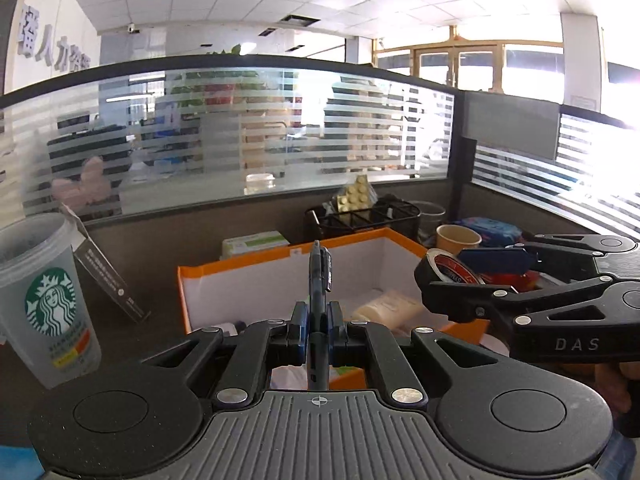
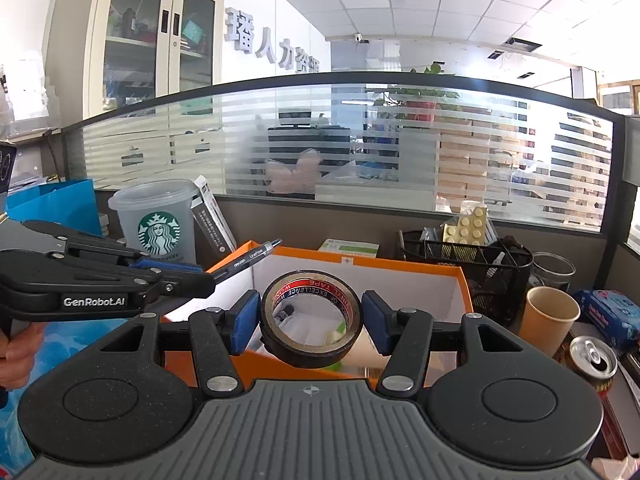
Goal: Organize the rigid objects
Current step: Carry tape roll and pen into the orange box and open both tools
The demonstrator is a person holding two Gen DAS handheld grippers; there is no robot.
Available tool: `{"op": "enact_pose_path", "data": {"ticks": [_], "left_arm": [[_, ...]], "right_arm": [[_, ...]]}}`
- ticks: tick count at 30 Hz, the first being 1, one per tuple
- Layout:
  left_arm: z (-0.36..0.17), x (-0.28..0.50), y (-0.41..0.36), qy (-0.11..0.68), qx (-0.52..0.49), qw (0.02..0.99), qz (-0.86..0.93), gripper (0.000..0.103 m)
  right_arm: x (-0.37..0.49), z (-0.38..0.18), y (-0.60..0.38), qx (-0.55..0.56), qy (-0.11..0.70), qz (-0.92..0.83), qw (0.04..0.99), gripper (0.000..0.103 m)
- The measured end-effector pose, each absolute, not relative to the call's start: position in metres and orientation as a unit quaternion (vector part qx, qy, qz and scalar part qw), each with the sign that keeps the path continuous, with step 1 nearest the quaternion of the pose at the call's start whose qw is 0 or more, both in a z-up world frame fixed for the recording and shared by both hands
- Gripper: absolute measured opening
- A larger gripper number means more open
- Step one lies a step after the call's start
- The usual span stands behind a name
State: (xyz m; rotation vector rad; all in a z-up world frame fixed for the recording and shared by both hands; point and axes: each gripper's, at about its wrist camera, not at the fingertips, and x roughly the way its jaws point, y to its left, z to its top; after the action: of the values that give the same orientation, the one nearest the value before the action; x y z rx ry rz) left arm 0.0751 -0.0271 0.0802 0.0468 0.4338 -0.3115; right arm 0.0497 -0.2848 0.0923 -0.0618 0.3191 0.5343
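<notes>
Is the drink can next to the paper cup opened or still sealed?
Opened. In the right wrist view the can stands upright beside the paper cup, and a dark hole shows in its top with the pull tab still attached.

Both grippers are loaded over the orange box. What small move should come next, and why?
Probably lower the left gripper and release its pen into the orange box: the pen is clamped just above the open box, while the right gripper holds the tape roll alongside.

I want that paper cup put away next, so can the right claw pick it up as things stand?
Probably not yet: the right claw is shut on the roll of tape. The paper cup itself stands unobstructed to its right, beside the orange box.
</notes>
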Motion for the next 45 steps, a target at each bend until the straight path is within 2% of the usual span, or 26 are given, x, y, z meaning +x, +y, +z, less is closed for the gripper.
{"op": "enact_pose_path", "data": {"ticks": [18, 37, 45], "left_arm": [[0.045, 0.141, -0.017, 0.27, 0.014, 0.952, -0.145, 0.007], [0.022, 0.164, -0.015, 0.313, 0.007, 0.938, -0.151, 0.007], [0.02, 0.164, -0.016, 0.313, 0.009, 0.938, -0.148, 0.008]], "right_arm": [[0.137, 0.07, -0.261, -0.056, 0.221, 0.26, 0.938, 0.053], [0.169, 0.048, -0.219, -0.167, 0.278, 0.254, 0.911, 0.053], [0.174, 0.044, -0.213, -0.176, 0.287, 0.25, 0.908, 0.053]]}}
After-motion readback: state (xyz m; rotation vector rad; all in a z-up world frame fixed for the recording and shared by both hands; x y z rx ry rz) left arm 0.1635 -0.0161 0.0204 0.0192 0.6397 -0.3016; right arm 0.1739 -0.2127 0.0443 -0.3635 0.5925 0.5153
